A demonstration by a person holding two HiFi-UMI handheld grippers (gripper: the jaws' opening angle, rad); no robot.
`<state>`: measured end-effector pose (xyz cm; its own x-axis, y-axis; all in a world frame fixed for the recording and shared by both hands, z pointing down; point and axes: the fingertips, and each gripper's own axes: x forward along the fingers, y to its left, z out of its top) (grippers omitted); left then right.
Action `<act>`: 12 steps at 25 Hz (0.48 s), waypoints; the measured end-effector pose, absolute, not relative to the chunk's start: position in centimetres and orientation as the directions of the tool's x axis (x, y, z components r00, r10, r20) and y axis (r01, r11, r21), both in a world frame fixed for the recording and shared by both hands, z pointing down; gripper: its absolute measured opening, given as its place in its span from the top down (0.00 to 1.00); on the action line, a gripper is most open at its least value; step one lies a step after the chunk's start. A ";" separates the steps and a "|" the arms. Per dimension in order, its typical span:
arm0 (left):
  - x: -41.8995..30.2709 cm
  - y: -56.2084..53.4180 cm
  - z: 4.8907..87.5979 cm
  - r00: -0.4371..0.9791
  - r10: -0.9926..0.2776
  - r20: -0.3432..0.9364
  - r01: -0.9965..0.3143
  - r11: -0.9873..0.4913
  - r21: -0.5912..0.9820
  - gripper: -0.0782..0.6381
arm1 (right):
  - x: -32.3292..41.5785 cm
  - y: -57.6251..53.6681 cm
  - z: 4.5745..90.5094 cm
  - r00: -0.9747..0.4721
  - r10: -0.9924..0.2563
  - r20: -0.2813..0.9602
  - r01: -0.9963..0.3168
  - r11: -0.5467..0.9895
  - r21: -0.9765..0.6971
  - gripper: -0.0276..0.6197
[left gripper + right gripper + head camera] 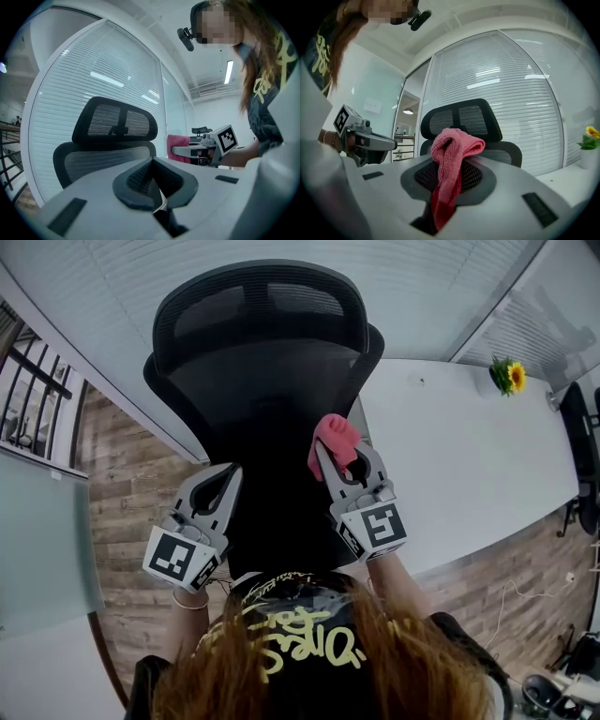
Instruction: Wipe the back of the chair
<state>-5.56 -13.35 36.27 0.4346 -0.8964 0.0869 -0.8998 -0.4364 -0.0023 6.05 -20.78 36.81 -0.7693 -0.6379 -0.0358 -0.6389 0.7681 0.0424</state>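
A black mesh office chair (262,371) with a headrest stands in front of me, its back facing me; it also fills the left gripper view (112,140) and the right gripper view (487,117). My right gripper (342,454) is shut on a pink cloth (336,439), held up just short of the chair back's right side. The cloth (450,159) bunches over the jaws (457,161). My left gripper (232,470) is shut with nothing in it, at the lower left of the chair back, tips (152,161) aimed at the chair.
A white table (469,456) runs to the right of the chair, with a small pot of yellow flowers (507,377) at its far end. White blinds on a glass wall (112,324) stand behind the chair. A black railing (28,381) is at the left.
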 end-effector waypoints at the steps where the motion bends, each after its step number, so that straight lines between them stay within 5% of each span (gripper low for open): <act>1: -5.3 -13.5 36.3 0.434 -0.897 0.086 -0.900 -0.435 -0.002 0.90 | 6.4 -20.8 37.0 -0.769 -0.638 -0.031 -0.639 0.768 0.041 0.86; 12: -3.5 -13.5 36.6 0.426 -0.901 0.078 -0.904 -0.427 0.001 0.90 | 8.1 -20.6 38.0 -0.775 -0.632 -0.008 -0.631 0.773 0.059 0.86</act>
<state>-3.49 -13.45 36.56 0.4259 -0.9014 0.0780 -0.9042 -0.4272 0.0005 8.10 -20.57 37.95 -0.7751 -0.6318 -0.0083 -0.6311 0.7735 0.0592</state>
